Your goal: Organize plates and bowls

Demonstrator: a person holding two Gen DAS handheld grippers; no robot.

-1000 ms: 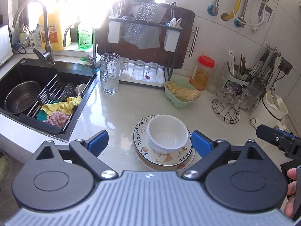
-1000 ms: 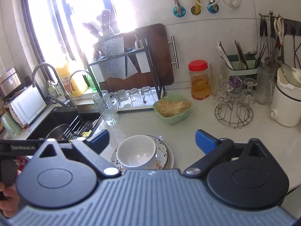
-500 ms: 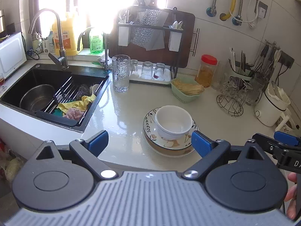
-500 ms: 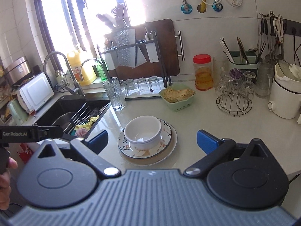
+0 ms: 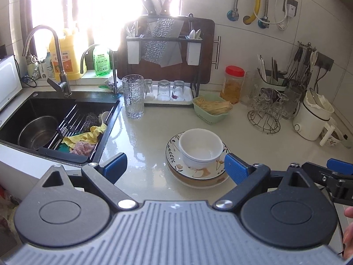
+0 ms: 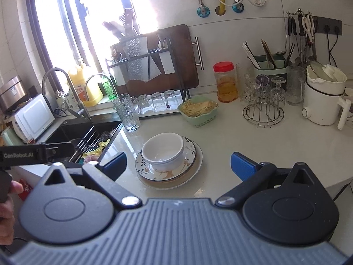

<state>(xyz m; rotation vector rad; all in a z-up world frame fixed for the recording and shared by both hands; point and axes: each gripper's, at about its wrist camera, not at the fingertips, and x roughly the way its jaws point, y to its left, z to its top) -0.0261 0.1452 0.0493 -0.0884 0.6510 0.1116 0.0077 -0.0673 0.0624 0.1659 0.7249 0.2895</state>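
A home kitchen. A black sink (image 5: pixel 55 114) with a tall faucet (image 5: pixel 44 50) sits under a bright window. To the sink's right, a dish rack (image 5: pixel 165 50) holds drinking glasses.

Right gripper (image 6: pixel 178 166), jaws wide apart and empty, at lower frame. Centre: white bowl (image 6: pixel 163 151) nested on floral plate (image 6: pixel 189 152), stacked on a plain plate (image 6: pixel 197 165). Left edge: left gripper (image 6: pixel 33 153); sink (image 6: pixel 72 130) behind

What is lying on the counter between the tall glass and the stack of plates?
Nothing: between the tall glass and the stack of plates there is only bare, shiny countertop. Both wrist views show this.
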